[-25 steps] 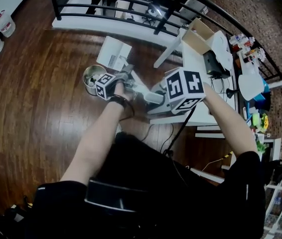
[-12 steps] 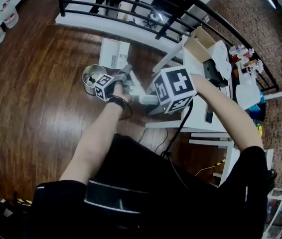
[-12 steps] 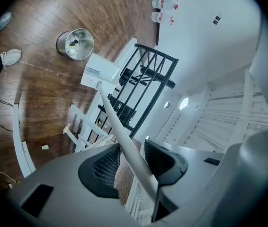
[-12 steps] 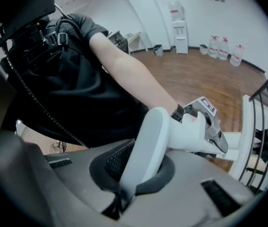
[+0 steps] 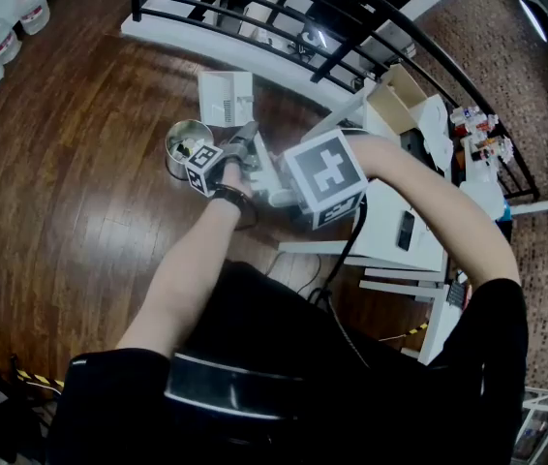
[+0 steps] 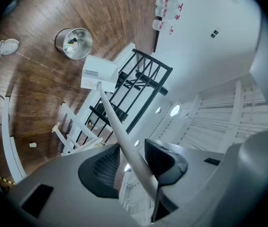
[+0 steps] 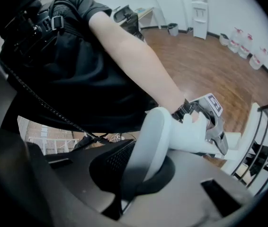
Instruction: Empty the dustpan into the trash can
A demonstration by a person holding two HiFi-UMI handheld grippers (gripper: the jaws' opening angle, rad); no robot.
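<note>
Over a dark wood floor, a long-handled white plastic dustpan sits just beside a round silver metal trash can. The left gripper clamps the dustpan's thin white shaft. The right gripper pinches its thick white grip.

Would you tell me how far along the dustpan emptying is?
Done: left claw and right claw both clamp the dustpan's long handle. In hand: its pan is beside the trash can, not over it. Remaining: swing the pan over the can and tip it out.
</note>
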